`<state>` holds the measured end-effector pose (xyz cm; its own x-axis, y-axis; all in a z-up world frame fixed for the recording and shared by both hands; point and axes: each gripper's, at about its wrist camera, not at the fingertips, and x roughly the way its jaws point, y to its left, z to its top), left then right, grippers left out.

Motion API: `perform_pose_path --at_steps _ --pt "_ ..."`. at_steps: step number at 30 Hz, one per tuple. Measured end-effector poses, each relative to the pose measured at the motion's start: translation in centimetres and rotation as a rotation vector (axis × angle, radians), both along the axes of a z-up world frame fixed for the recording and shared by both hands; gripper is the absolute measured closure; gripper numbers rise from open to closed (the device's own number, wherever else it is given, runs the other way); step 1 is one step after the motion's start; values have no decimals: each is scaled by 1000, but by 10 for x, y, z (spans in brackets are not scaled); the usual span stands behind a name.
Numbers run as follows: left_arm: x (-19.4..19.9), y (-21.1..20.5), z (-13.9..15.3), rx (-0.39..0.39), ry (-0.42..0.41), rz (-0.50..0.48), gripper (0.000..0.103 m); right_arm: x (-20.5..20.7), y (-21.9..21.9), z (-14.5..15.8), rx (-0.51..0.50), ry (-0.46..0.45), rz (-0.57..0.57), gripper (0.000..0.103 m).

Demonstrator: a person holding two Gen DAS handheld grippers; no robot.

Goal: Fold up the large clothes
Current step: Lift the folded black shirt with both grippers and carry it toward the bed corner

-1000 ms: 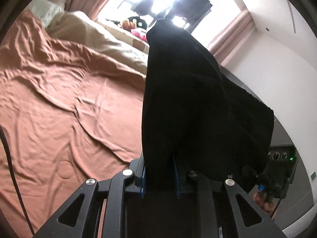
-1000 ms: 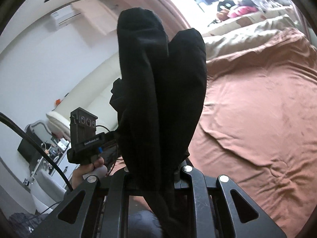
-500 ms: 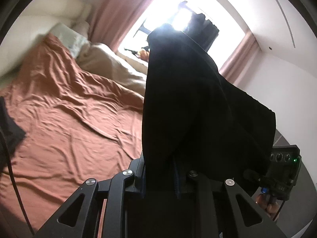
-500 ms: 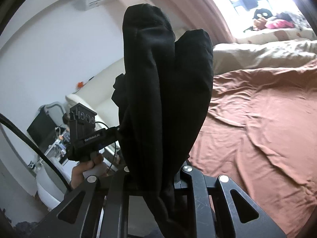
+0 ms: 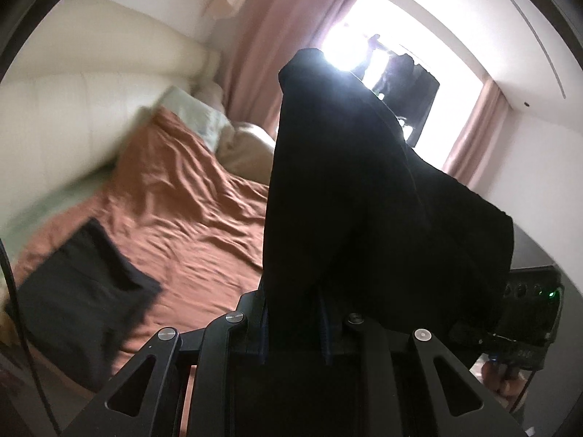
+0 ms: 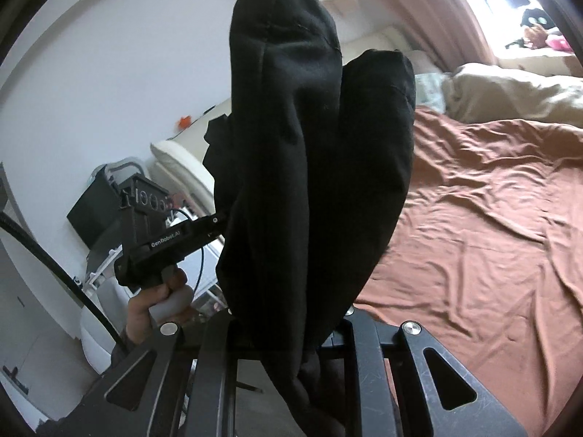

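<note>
My window (image 5: pixel 393 54) blown out white, backlighting black garment (image 5: pixel 349 200); motion blur smears left edge; fisheye bends corners.

Matt black cloth garment (image 5: pixel 364 200) — rumpled, smooth rust-brown cloth bedsheet (image 6: pixel 473 218).

garment (image 5: pixel 364 200) above bed (image 5: pixel 189 196) | folded cloth (image 5: pixel 80 298) on bed

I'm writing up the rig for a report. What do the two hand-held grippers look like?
Both are matte black with angular frames, triangular cut-outs and silver screws. The left hand-held gripper bears white GenRobot.AI lettering, a grey grip and a thin black cable. The right hand-held gripper shows a green light.
</note>
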<state>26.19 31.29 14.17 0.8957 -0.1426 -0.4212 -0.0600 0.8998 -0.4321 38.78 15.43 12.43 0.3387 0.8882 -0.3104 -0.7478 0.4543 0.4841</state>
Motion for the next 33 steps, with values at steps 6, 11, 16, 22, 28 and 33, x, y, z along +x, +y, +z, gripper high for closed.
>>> perform_pose_path --at_steps 6,11,16,22,28,33 --pt "-33 61 5 69 17 94 81 15 77 -1 -16 -11 60 90" --pt "-58 115 5 83 10 171 81 24 138 -2 -27 -26 114 90" --pt "-83 159 7 117 18 248 81 35 189 -2 -23 -24 165 90" --pt "-104 202 7 154 59 344 81 54 250 -19 7 32 232 90" --pt "-90 231 -9 219 97 440 82 87 280 -46 49 94 265 90" --pt "-55 258 -39 188 129 436 82 128 289 -71 68 144 258 90"
